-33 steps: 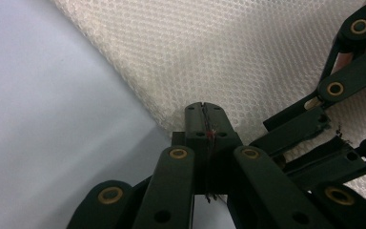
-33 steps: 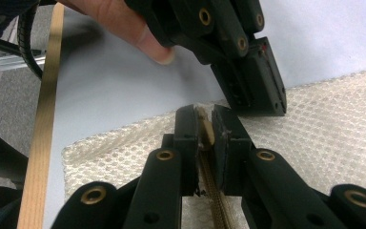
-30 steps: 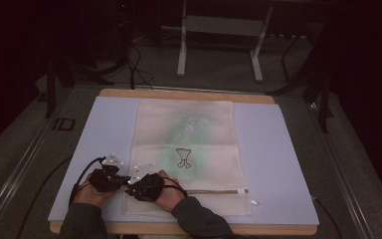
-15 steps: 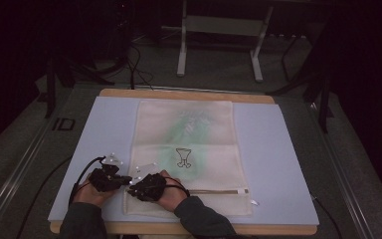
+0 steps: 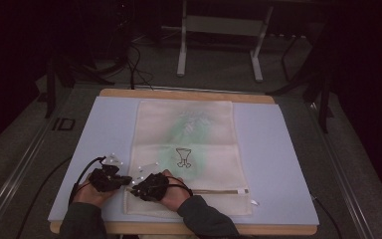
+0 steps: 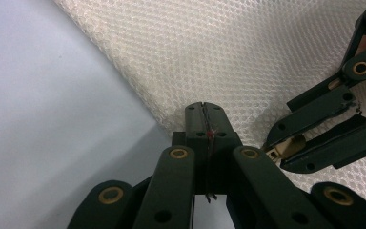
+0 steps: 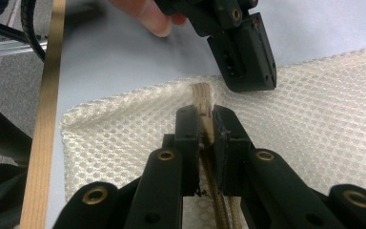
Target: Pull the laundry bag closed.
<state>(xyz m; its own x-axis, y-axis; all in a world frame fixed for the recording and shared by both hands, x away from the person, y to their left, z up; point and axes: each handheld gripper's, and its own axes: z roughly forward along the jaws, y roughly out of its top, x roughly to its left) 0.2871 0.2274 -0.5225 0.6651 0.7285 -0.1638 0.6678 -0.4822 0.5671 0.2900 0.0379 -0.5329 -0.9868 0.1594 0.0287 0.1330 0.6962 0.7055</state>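
A cream mesh bag (image 5: 189,134) with a green smudge and a goblet print lies flat on the pale blue mat (image 5: 273,164). Its zipper (image 5: 219,191) runs along the near part, the pull (image 5: 241,190) toward the right. At the bag's near left corner, my left gripper (image 5: 125,180) is shut on the bag's side edge; in the left gripper view the jaws (image 6: 204,107) pinch the mesh border (image 6: 248,57). Right beside it, my right gripper (image 5: 135,191) is shut on the beige zipper end (image 7: 202,95), with mesh (image 7: 314,133) spread around it.
The mat lies on a wooden table whose front edge (image 7: 40,143) runs close behind my hands. Cables trail from both grippers off the table's left side. A metal stand (image 5: 219,30) is on the dark floor beyond the table.
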